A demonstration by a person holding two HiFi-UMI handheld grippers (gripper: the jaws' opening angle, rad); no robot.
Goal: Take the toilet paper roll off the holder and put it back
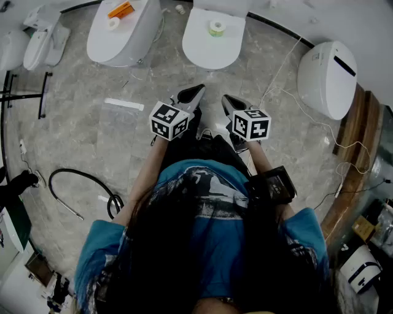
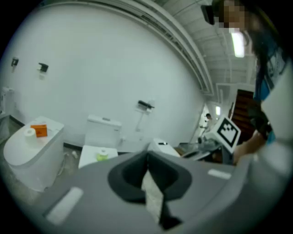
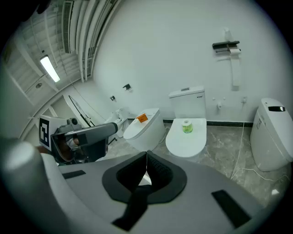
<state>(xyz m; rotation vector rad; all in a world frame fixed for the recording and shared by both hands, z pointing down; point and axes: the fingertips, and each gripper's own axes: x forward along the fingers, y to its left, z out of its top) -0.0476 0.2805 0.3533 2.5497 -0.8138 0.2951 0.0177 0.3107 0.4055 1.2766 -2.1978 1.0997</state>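
The toilet paper holder (image 3: 226, 45) is a dark bracket high on the white wall, with a white roll (image 3: 234, 52) on it and a strip hanging down. In the left gripper view the holder (image 2: 145, 106) is small and far off. I stand well back from it. My left gripper (image 1: 199, 88) and right gripper (image 1: 226, 98) are held side by side at waist height, pointing toward the toilets. Both have their jaws closed tip to tip with nothing held, as the left gripper (image 2: 147, 160) and right gripper (image 3: 146, 157) views show. A green roll (image 1: 216, 27) sits on the middle toilet's lid.
Three toilets stand ahead: the left one (image 1: 98, 43) bears an orange box (image 1: 120, 9), the middle one (image 1: 196, 46) is under the holder, the right one (image 1: 319, 83) is by a wooden edge (image 1: 350, 178). A black hose (image 1: 80, 184) and a white cable (image 1: 288, 92) lie on the marble floor.
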